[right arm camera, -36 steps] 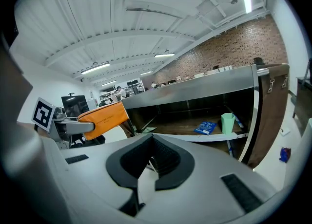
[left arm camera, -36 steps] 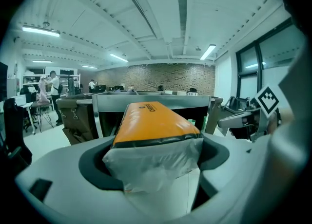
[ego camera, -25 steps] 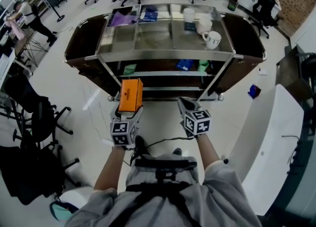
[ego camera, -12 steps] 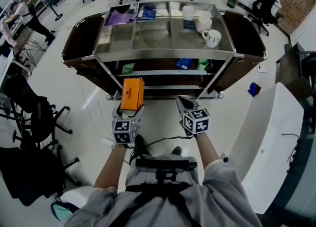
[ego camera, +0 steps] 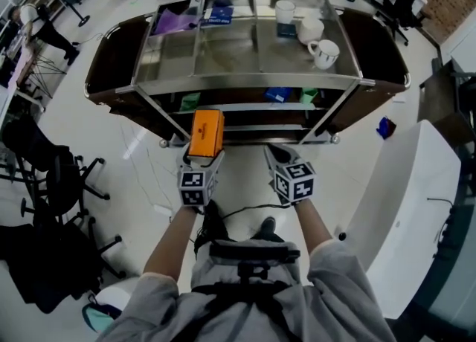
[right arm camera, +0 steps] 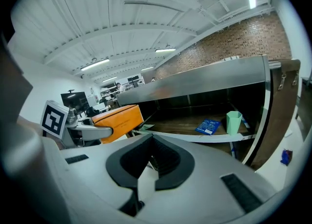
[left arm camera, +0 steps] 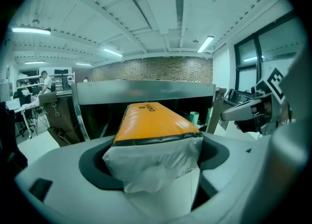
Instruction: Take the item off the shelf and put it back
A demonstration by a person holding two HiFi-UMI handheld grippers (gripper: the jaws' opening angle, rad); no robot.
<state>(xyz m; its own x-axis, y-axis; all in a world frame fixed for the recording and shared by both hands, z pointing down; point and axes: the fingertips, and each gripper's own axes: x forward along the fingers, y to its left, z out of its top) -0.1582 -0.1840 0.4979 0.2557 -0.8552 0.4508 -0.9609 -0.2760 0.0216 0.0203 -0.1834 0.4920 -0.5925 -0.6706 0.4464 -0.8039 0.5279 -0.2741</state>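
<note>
An orange packet (ego camera: 205, 132) with a white end sticks forward out of my left gripper (ego camera: 203, 156), which is shut on it. The packet hangs in front of the steel shelf cart (ego camera: 245, 82), at the height of its lower shelves. In the left gripper view the packet (left arm camera: 153, 121) fills the jaws and points at the cart's dark middle opening. My right gripper (ego camera: 274, 154) hovers beside it to the right, shut with nothing in it. In the right gripper view its jaws (right arm camera: 150, 162) meet, and the packet (right arm camera: 119, 118) shows at the left.
The cart's top carries three white mugs (ego camera: 325, 53), a purple item (ego camera: 175, 21) and a blue book (ego camera: 220, 14). The middle shelf holds a green cup (right arm camera: 233, 122), a blue packet (right arm camera: 208, 126) and a green packet (ego camera: 191, 100). Office chairs (ego camera: 44, 184) stand at the left, a white desk (ego camera: 401, 184) at the right.
Both grippers have moved forward toward the cart. The orange packet now reaches the cart's lower front edge. The grip has not changed.
</note>
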